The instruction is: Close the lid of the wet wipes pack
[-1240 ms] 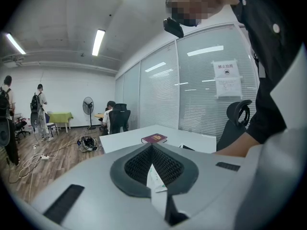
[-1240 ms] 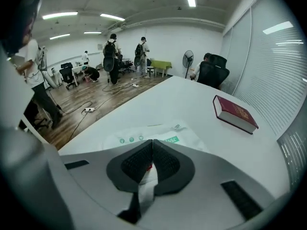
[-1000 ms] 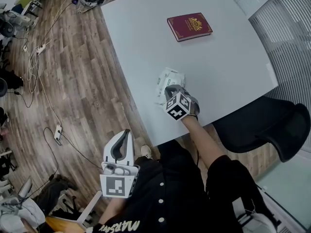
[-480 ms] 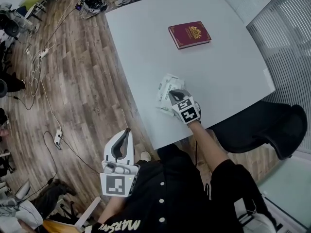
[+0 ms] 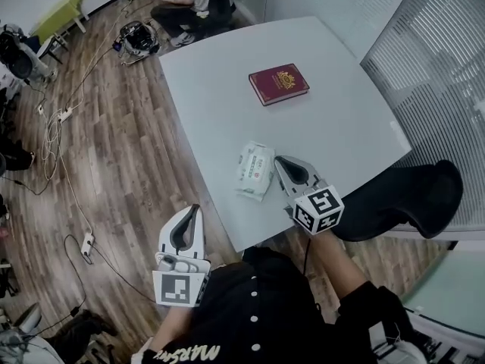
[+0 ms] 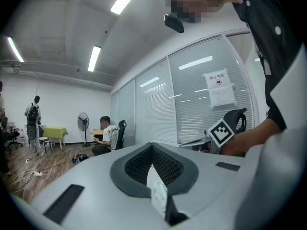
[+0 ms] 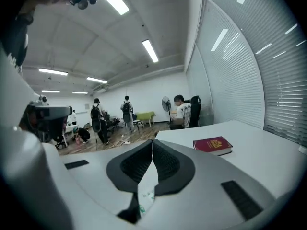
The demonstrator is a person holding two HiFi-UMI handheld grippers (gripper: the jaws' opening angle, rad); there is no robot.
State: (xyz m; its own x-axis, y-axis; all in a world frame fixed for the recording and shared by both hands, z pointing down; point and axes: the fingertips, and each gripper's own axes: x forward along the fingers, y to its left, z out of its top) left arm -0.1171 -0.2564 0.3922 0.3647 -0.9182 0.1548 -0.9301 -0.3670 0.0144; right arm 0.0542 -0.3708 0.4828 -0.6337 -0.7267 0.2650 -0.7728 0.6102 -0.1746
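Wet wipes pack [image 5: 255,171] lies flat on the white table [image 5: 220,105], close to the near edge and towards the near left corner.

Head view: the lid appears to sit flush with the pack, though the latch is too small to confirm. The right gripper [image 5: 281,161] is just beside the pack's right side and clear of it, jaws together and empty. The left gripper [image 5: 195,211] is off the table, beyond its left edge and over the wooden floor [image 5: 129,150], jaws also together. A red book [image 5: 279,84] lies well apart, towards the far edge.

Left gripper view: the jaws meet with nothing between them. The pack is not in view.

Right gripper view: the jaws meet at the tips and grip nothing. The book shows on the table ahead; the pack does not.

Procedure, as a judgement: the step in hand is probably verification of the closure. If the lid's free edge stands proud, set the closed right tips on that edge and press straight down. Steady the soft pack with the left gripper so it does not slide towards the near edge.
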